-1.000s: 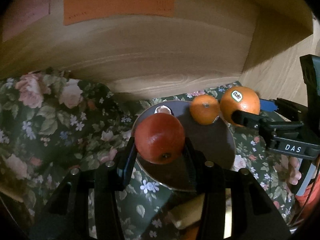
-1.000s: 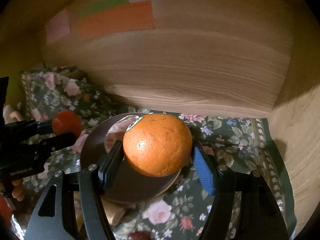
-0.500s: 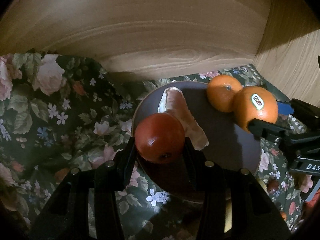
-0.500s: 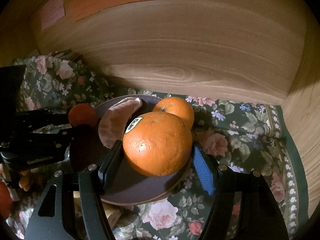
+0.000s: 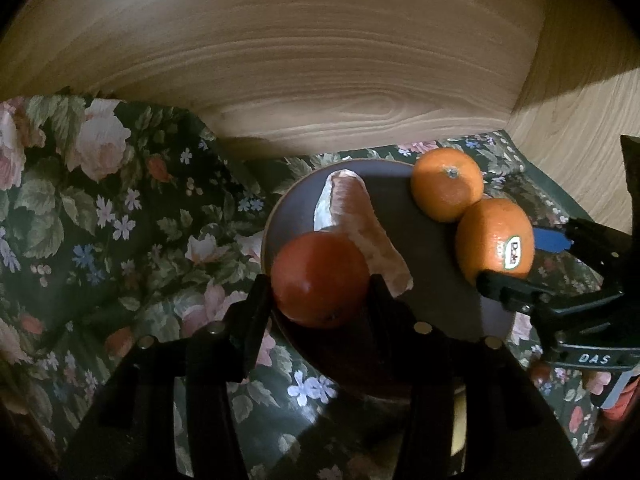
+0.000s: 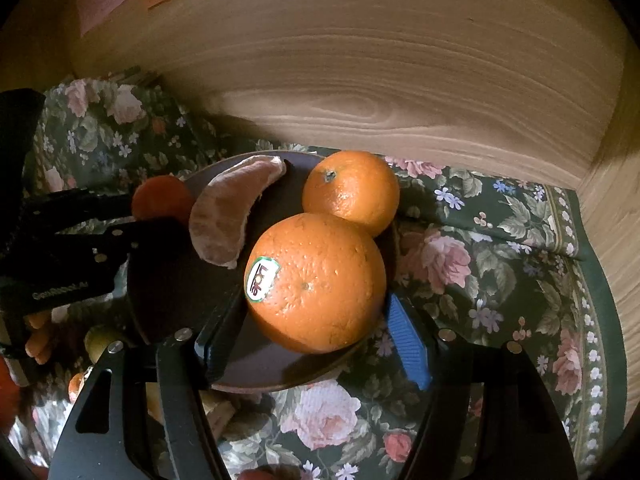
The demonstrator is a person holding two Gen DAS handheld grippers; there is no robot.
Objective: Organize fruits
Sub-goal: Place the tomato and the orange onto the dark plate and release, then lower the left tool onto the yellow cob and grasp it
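Observation:
A dark round plate [image 5: 432, 272] lies on a floral cloth. On it rest a small orange [image 5: 447, 184] and a pale peeled citrus segment [image 5: 360, 224]. My left gripper [image 5: 318, 296] holds a red round fruit [image 5: 320, 278] low over the plate's near-left rim; its jaws are opening, with both pads still against the fruit. My right gripper [image 6: 310, 320] is shut on a large stickered orange [image 6: 316, 280], low over the plate [image 6: 304, 380] and against the small orange [image 6: 351, 190]. The segment [image 6: 228, 216] lies left of it.
The floral cloth [image 5: 120, 220] covers the surface all round the plate. A wooden wall [image 5: 320, 80] rises close behind, with another wooden wall [image 5: 580, 152] at the right. More small fruits [image 6: 100, 342] lie at the lower left in the right wrist view.
Both grippers have come down toward the plate with their fruits. The peeled segment has come into full view, and the large orange now sits against the small one.

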